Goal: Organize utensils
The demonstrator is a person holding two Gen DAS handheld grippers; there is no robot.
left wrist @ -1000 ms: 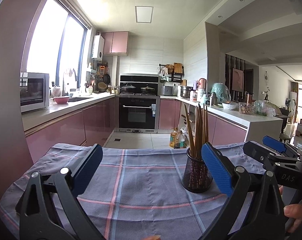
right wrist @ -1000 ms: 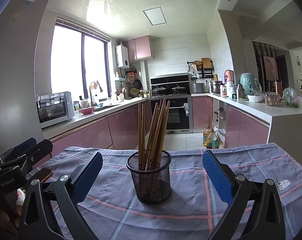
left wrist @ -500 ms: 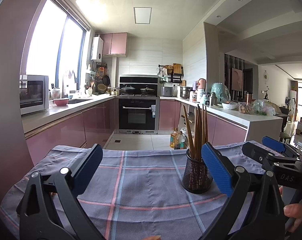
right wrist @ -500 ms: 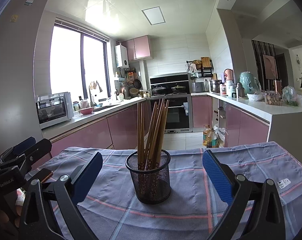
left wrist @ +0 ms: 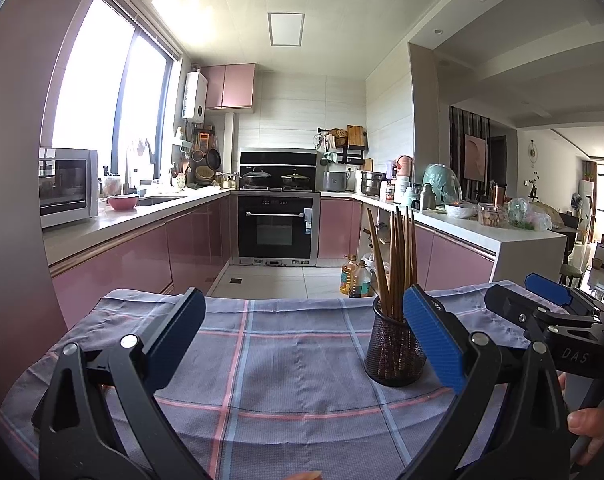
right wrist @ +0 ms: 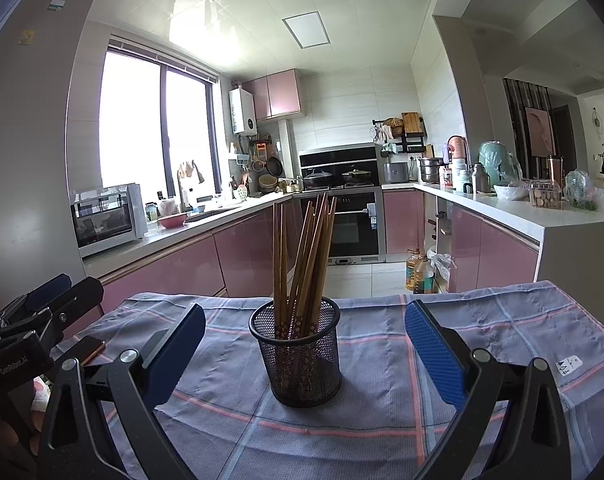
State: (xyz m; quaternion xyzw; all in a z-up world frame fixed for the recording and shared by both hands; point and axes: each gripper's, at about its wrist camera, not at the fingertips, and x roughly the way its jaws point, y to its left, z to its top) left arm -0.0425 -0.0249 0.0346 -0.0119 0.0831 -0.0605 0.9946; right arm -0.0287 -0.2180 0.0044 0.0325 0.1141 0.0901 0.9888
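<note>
Brown wooden chopsticks (right wrist: 302,256) stood in a black mesh cup (right wrist: 296,356) between the right gripper's (right wrist: 302,354) wide, empty jaws; the left gripper's (left wrist: 302,340) jaws gaped empty too.

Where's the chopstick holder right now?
The mesh holder stands upright on the plaid cloth, centred ahead of the open right gripper. In the left wrist view it sits right of centre, partly behind that gripper's right finger.

I see a table covered by a grey-blue checked cloth (right wrist: 381,364) with pink and pale blue lines. On it, near the middle, stands a black mesh holder (right wrist: 300,360) with wooden chopsticks (right wrist: 302,256). At the far left edge lies a phone (right wrist: 90,349), flat
</note>
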